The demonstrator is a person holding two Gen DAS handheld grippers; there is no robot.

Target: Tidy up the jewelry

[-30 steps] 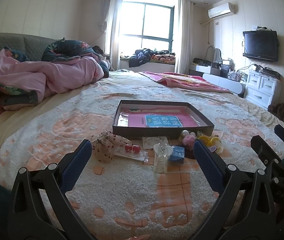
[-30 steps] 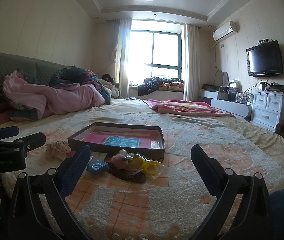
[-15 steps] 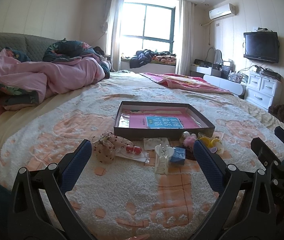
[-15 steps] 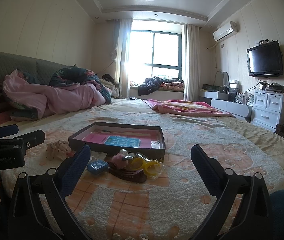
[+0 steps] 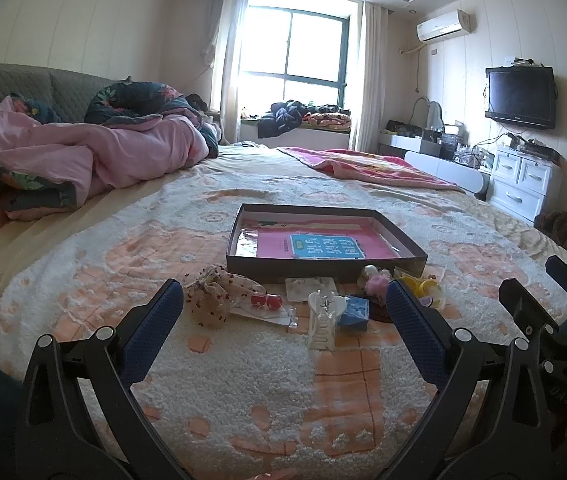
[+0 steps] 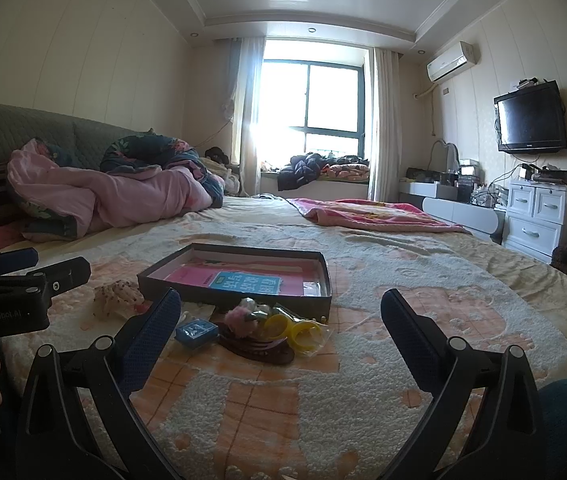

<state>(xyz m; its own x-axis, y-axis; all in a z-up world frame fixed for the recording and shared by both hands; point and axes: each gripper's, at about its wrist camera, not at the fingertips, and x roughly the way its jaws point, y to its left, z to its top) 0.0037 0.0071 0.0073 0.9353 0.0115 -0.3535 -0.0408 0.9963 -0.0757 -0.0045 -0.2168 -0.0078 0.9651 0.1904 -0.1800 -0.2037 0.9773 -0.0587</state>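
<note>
Almost nothing has shifted over the last second: both claws have only eased a touch nearer the pile, so I'd judge the sorting has not begun and every piece is still outside the box. The left claw (image 5: 285, 312) hangs above the bed (image 5: 243, 380) with its jaws wide apart and nothing between them; the right claw (image 6: 281, 320) is the same, spread and empty, a little to the right. The jewelry lies in a loose row on the blanket, along the near side of the one shallow dark box (image 5: 323, 268), which sits toward the middle of the bed and holds a pink sheet with a blue label. Counting from the left I make out one dotted cloth pouch (image 5: 213, 300), one clear packet with two red beads (image 5: 266, 302), one flat white card (image 5: 311, 286), one white hair clip (image 5: 323, 322) standing nearest the person, one small blue box (image 5: 354, 311), one pink fluffy bobble (image 6: 239, 316), one dark brown hair clip (image 6: 259, 348) lying flat under it, and what look like two yellow rings (image 6: 295, 330) in clear wrap, touching the box's near right corner. Smaller bits among them are too tangled to count. The white hair clip lies closest to the left claw, so it seems a likely first pick.
</note>
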